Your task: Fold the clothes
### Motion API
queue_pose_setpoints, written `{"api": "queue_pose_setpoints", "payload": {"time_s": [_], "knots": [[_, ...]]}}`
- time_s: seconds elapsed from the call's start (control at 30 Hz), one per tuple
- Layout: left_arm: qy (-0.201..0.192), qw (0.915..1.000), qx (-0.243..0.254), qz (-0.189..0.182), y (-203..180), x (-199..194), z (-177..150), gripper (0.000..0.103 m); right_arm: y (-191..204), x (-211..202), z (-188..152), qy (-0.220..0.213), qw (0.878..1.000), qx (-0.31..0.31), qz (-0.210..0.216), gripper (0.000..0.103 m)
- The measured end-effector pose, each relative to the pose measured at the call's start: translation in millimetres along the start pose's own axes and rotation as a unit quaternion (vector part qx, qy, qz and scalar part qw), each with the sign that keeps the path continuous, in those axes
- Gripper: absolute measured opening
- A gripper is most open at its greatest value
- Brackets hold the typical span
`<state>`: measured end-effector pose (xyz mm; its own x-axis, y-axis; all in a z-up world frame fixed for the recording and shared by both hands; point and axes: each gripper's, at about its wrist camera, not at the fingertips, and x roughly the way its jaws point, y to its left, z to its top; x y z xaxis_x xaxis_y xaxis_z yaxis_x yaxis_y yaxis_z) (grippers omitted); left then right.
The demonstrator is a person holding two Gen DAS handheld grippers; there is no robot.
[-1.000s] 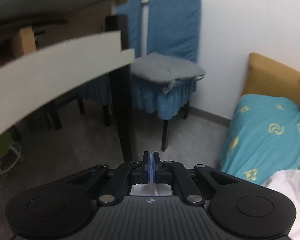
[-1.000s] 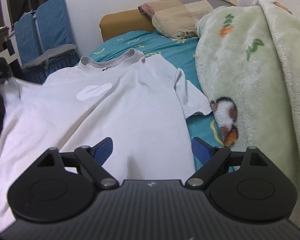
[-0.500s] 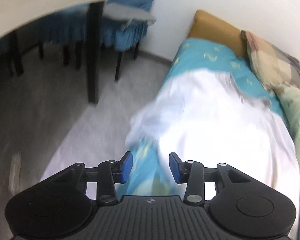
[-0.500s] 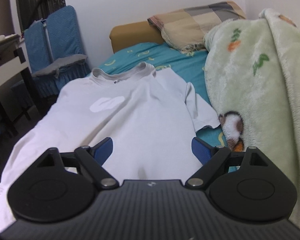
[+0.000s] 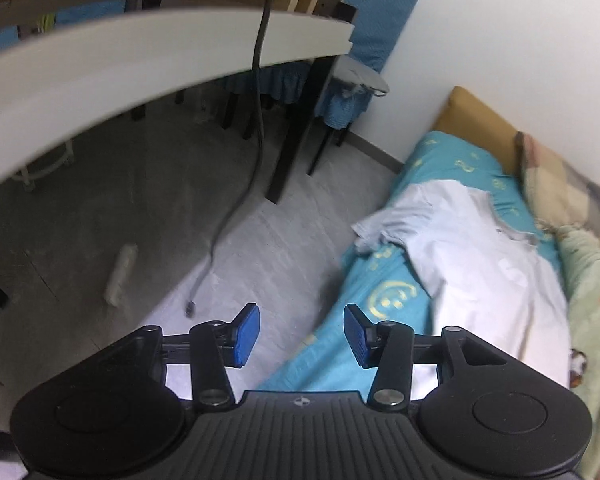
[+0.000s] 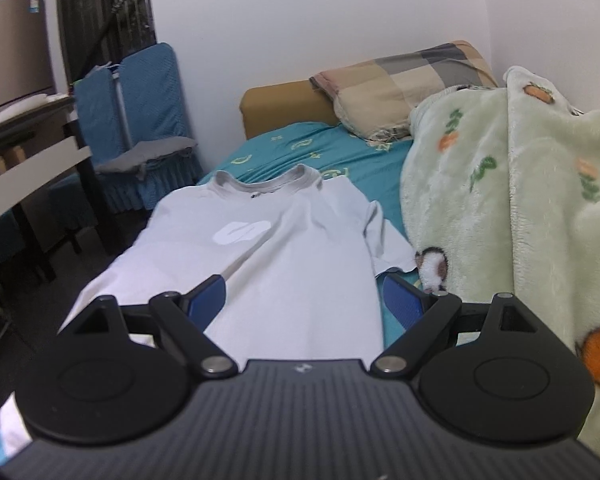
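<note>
A: On the bed (image 6: 300, 148), along its near edge, where does your garment lie?

B: Your white T-shirt (image 6: 284, 256) lies face up on the teal sheet, collar toward the ochre headboard (image 6: 278, 106), a pale oval print on the chest. One sleeve spreads flat beside the green fleece blanket (image 6: 500, 200); the other sleeve hangs crumpled over the bed's floor-side edge, as the left wrist view shows (image 5: 384, 226).

A: How does your left gripper stand?

B: Your left gripper (image 5: 302, 334) has just been opening; its blue pads now stand partly apart with nothing between them. It hangs over the bed's edge, floor on one side, sheet on the other, clear of the shirt.

A: And your right gripper?

B: Your right gripper (image 6: 304, 300) stands wide. The shirt's lower body shows between the pads, but whether they touch the cloth you cannot tell from this view; no fold is pinched.

A: What surrounds the bed?

B: A plaid pillow (image 6: 404, 88) lies at the head, a blue-covered chair (image 6: 140, 120) stands by the wall, and a cable (image 5: 256, 120) hangs from the worktop (image 5: 148, 60) to the floor.
</note>
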<state>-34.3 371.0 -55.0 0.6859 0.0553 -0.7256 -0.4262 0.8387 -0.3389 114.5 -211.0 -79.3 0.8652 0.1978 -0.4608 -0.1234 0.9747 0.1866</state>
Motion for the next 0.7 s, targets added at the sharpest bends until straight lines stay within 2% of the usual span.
{"api": "queue_pose_setpoints", "payload": {"time_s": [0.13,0.27,0.53,0.6,0.63,0.67,0.7], "knots": [[0.037,0.9966,-0.034,-0.065,-6,20,-46,0.046,3,-24,-1,-0.011,1.0,-0.015,0.003,0.087],[0.069,0.9907,-0.035,-0.112,-24,48,-87,0.043,-3,-42,-2,-0.024,0.999,-0.025,-0.008,0.087],[0.089,0.9865,-0.046,-0.13,-48,91,-129,0.043,-27,-36,-5,-0.007,1.0,0.026,-0.008,0.087],[0.09,0.9865,-0.039,-0.131,-50,93,-134,0.029,-26,-31,-8,0.0,1.0,0.027,-0.006,0.087],[0.09,0.9864,-0.034,-0.133,-51,92,-135,0.011,-26,-28,-9,0.003,1.0,0.025,-0.005,0.087],[0.09,0.9863,-0.028,-0.135,-52,90,-137,0.002,-24,-26,-10,0.006,1.0,0.022,-0.003,0.087],[0.087,0.9872,-0.022,-0.132,-53,87,-134,0.002,-23,-24,-11,0.009,1.0,0.018,-0.002,0.087]]}}
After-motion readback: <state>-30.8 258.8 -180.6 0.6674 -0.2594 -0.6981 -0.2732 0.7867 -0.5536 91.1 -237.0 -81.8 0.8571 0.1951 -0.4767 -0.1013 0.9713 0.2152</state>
